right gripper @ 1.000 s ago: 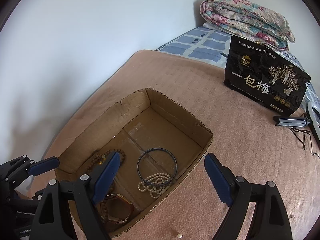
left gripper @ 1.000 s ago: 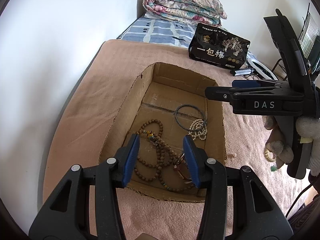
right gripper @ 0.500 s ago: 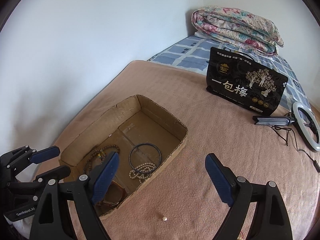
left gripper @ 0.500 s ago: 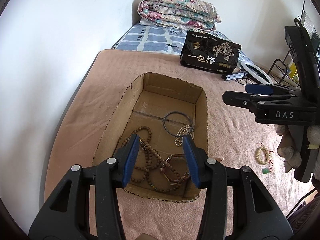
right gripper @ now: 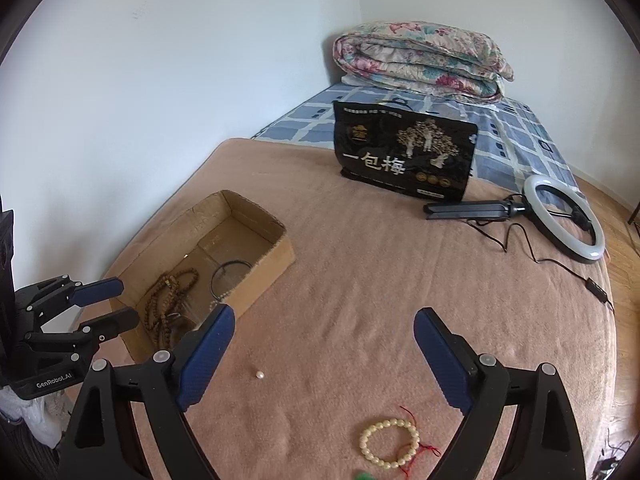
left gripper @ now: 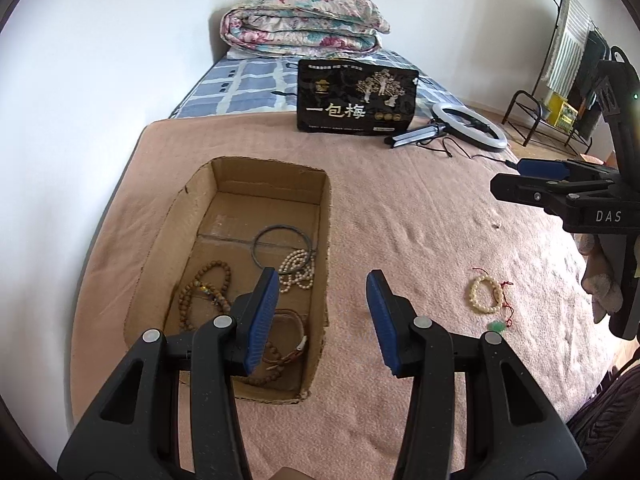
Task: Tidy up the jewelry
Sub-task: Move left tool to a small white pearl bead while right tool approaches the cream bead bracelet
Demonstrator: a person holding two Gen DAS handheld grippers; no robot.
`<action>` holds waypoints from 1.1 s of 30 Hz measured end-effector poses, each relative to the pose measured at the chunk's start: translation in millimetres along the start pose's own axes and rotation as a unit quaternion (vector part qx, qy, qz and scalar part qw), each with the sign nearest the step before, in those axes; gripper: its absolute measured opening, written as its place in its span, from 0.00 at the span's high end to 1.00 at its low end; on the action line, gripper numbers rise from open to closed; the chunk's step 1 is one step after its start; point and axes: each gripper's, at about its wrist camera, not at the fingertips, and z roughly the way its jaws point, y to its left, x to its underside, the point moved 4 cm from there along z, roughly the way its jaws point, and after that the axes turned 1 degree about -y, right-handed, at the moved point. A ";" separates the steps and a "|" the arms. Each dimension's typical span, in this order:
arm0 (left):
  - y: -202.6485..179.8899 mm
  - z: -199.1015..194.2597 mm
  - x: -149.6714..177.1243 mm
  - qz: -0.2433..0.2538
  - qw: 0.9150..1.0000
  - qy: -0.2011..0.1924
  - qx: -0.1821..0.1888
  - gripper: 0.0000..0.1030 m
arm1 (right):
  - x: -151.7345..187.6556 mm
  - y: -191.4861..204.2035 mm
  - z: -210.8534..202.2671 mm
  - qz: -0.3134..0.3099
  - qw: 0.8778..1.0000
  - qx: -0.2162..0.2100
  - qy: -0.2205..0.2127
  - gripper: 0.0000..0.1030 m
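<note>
Lowering your right tool [right gripper: 324, 354], jaws apart and empty, straddle the cream beaded bracelet with red cord [right gripper: 389, 444] before clamping.

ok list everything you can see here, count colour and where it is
cardboard box: 1, brown, on the blanket by the wall
blanket: 1, tan-pink, covering the bed
wooden bead strands: several, brown, in the box
dark bangle: 1, in the box
pearl string: 1, white, in the box
cream bead bracelet: 1, red cord, on the blanket
loose pearl: 1, white, blanket
black bag: 1, upright
ring light: 1, white
folded quilt: 1, floral
left tool: open, empty
right tool: open, empty
</note>
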 end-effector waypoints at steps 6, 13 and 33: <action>-28.7 7.8 3.4 0.018 0.999 0.012 0.024 0.55 | 26.6 -45.2 -24.1 0.015 0.999 0.029 0.005 0.10; -57.8 17.9 9.5 0.048 0.998 0.026 0.039 0.55 | 63.2 -76.2 -26.1 0.019 0.998 0.042 0.036 0.10; -90.4 83.9 50.4 0.077 0.991 0.106 0.029 0.65 | 136.5 -65.9 27.1 -0.026 0.993 -0.022 0.109 0.20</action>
